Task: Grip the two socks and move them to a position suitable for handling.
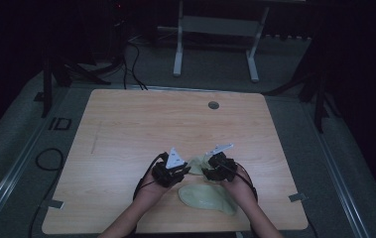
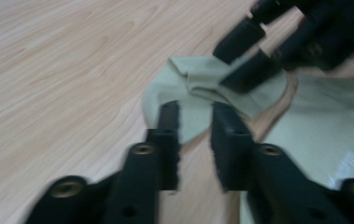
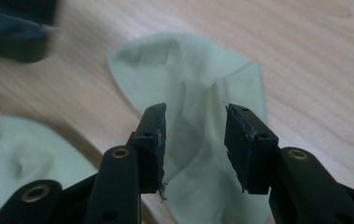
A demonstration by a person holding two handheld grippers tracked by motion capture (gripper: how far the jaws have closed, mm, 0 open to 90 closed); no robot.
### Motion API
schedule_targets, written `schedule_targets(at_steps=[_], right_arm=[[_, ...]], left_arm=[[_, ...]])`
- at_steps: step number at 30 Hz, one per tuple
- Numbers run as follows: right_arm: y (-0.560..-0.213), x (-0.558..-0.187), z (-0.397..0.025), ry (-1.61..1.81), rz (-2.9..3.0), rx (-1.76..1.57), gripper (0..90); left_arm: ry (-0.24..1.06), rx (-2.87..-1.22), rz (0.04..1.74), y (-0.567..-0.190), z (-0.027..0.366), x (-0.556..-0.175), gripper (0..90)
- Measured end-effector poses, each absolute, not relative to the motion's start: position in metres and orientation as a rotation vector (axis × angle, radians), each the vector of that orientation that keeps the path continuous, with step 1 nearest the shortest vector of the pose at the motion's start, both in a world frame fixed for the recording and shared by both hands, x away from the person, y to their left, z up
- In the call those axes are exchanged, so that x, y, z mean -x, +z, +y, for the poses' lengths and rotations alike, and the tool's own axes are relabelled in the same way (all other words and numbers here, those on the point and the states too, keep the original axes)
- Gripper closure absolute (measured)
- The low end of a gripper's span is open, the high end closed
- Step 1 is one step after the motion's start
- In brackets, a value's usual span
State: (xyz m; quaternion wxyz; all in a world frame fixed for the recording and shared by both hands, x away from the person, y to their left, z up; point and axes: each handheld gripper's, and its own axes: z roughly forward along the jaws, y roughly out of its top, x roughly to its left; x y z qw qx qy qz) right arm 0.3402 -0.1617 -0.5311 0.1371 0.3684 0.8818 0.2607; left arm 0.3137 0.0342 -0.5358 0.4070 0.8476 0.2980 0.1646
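Two pale green socks lie on the wooden table [image 1: 141, 124]. The smaller, rumpled sock [image 1: 196, 162] [image 2: 195, 86] [image 3: 188, 79] sits between my two grippers. Flatter, the second sock [image 1: 208, 198] [image 2: 324, 126] [image 3: 16, 149] lies nearer the front edge. My left gripper [image 1: 185, 171] [image 2: 195, 119] is open, its tips just over the rumpled sock's near edge, with nothing between them. My right gripper [image 1: 206, 173] [image 3: 195, 123] is open too, hovering over the same sock from the other side. It also appears at the top right of the left gripper view [image 2: 254, 56], its tips on the fabric.
A round grommet hole [image 1: 213, 105] sits near the table's far edge. The person's hands reach in from the bottom. Beyond the table stand a white metal frame [image 1: 215, 39] and dark cables [image 1: 131, 64] on the floor. Bare wood spreads to the left and far side.
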Motion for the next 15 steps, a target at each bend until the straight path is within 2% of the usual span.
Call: schedule_targets(at_steps=[3, 5, 11, 15], right_arm=[[-0.536, -0.339, -0.160, 0.727, 2.564, -1.055, 59.8], [-0.539, -0.339, -0.158, 0.701, 2.577, -1.041, 60.1], [-0.543, -0.340, -0.159, 0.691, 2.594, -1.046, 80.1], [-0.538, -0.341, -0.161, 0.697, 2.586, -1.054, 83.7]], left_arm=[[0.402, -2.194, 0.772, -0.544, 0.023, -0.325, 87.1], [0.408, -2.223, 0.801, -0.551, 0.018, -0.330, 88.2], [0.389, -2.256, 0.848, -0.563, 0.017, -0.339, 88.3], [0.385, -2.254, 0.839, -0.564, 0.019, -0.339, 89.0]])
